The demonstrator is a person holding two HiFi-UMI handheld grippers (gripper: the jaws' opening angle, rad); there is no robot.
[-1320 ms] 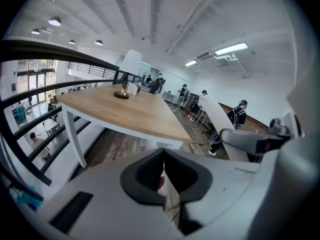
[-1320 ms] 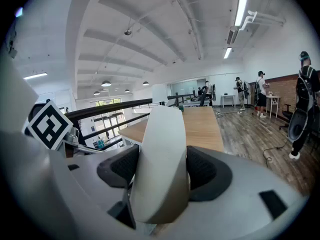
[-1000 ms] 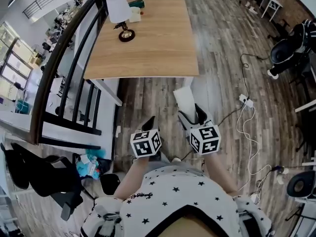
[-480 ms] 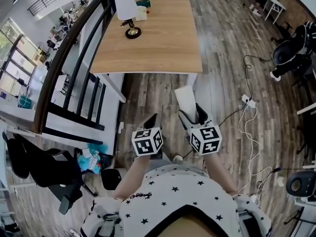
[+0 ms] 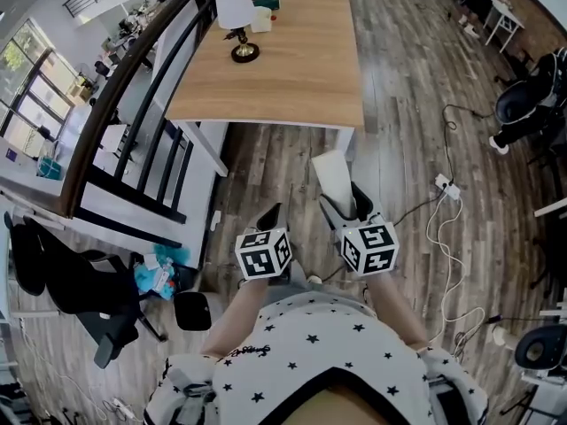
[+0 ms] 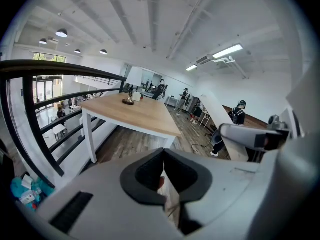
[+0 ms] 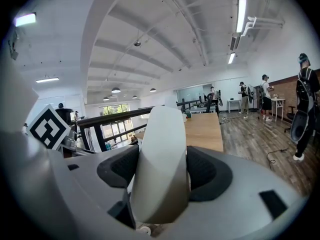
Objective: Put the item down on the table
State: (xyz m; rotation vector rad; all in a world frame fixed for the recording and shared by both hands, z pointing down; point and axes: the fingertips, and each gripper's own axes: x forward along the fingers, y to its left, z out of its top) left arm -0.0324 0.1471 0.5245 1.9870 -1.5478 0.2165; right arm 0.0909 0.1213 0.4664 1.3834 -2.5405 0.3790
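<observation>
Holding the white item between wide jaws, right gripper is well short of the table ahead — set-down undone; left gripper closed, empty.

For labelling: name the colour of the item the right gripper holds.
White item; clearest in the right gripper view.

tall white item — upright, gripped in the right claw

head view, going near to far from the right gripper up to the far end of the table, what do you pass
right gripper → white item in its jaws → wooden table → lamp
</observation>
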